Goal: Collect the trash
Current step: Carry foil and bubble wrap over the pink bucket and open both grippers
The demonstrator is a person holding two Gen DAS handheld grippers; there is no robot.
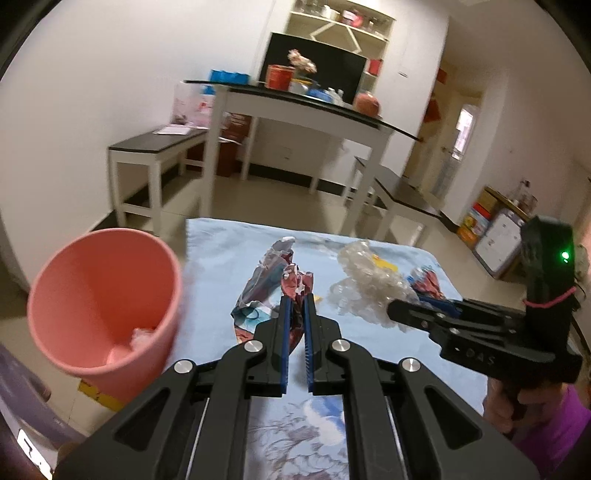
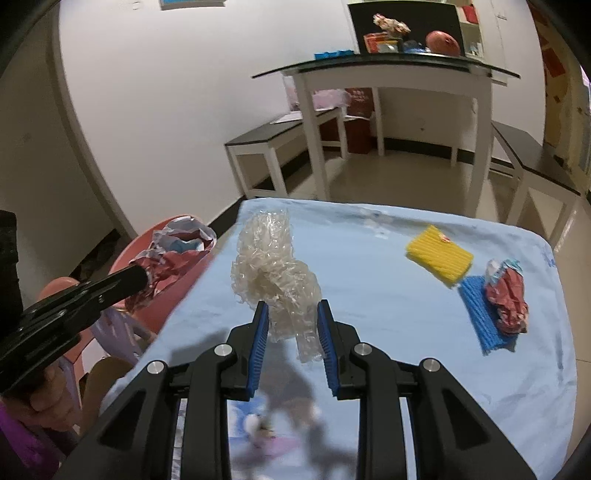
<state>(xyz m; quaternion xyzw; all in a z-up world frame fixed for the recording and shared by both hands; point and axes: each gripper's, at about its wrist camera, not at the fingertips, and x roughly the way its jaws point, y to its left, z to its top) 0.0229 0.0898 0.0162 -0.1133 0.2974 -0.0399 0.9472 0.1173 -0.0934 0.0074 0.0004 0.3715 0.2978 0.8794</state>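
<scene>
White table [image 2: 388,79] with black top behind; low benches [image 1: 155,147]; shelf [image 1: 343,26] against wall.

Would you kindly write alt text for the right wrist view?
The right hand-held gripper grips a crumpled clear plastic wad above a light blue cloth. At left, the left hand-held gripper holds a red crumpled wrapper near a pink bin. A yellow sponge, a blue sponge and another red wrapper lie at right.
</scene>
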